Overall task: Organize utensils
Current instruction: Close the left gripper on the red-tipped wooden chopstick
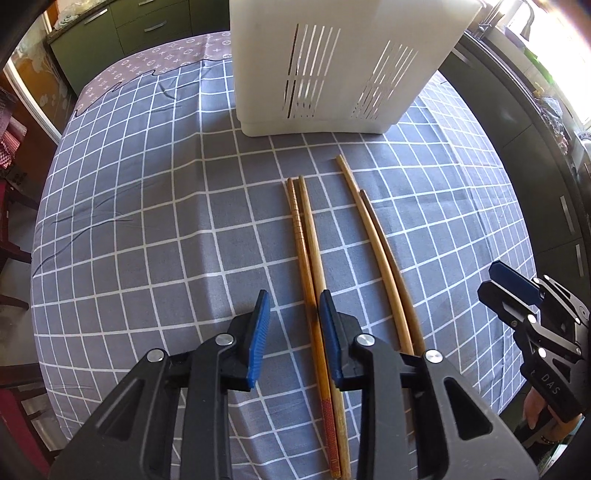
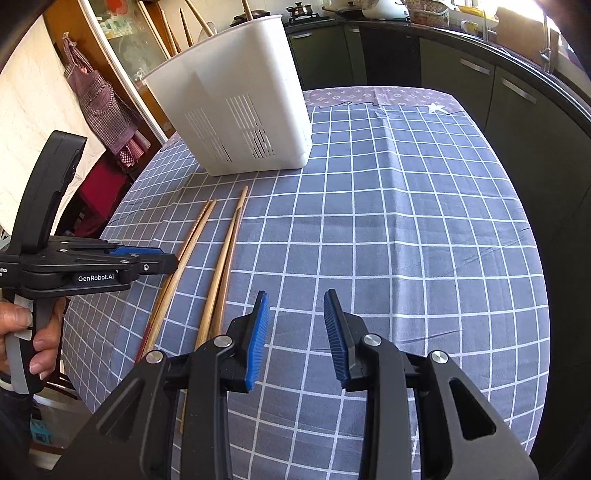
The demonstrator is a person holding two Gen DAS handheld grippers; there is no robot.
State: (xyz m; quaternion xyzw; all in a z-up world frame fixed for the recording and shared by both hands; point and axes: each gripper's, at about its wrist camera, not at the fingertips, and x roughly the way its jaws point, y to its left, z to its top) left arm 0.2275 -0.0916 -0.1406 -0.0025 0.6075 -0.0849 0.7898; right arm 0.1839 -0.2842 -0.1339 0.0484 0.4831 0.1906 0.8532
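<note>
Two pairs of wooden chopsticks lie side by side on the checked cloth: a left pair (image 1: 303, 236) (image 2: 192, 240) and a right pair (image 1: 373, 236) (image 2: 229, 240). Beyond them stands a white slotted utensil holder (image 1: 314, 74) (image 2: 236, 110), with several wooden sticks (image 2: 186, 26) rising past its rim. My left gripper (image 1: 294, 299) (image 2: 166, 258) points steeply down over the left pair; its jaws are apart, the sticks lie under the gap close to the right pad, and neither pad presses on them. My right gripper (image 2: 295, 299) (image 1: 495, 284) hovers open over bare cloth, right of the chopsticks.
The grey-blue checked tablecloth (image 2: 406, 221) covers a table whose right edge drops toward dark kitchen cabinets (image 2: 498, 92). A checked apron (image 2: 99, 107) hangs at the left. A person's hand (image 2: 37, 332) holds the left gripper's handle.
</note>
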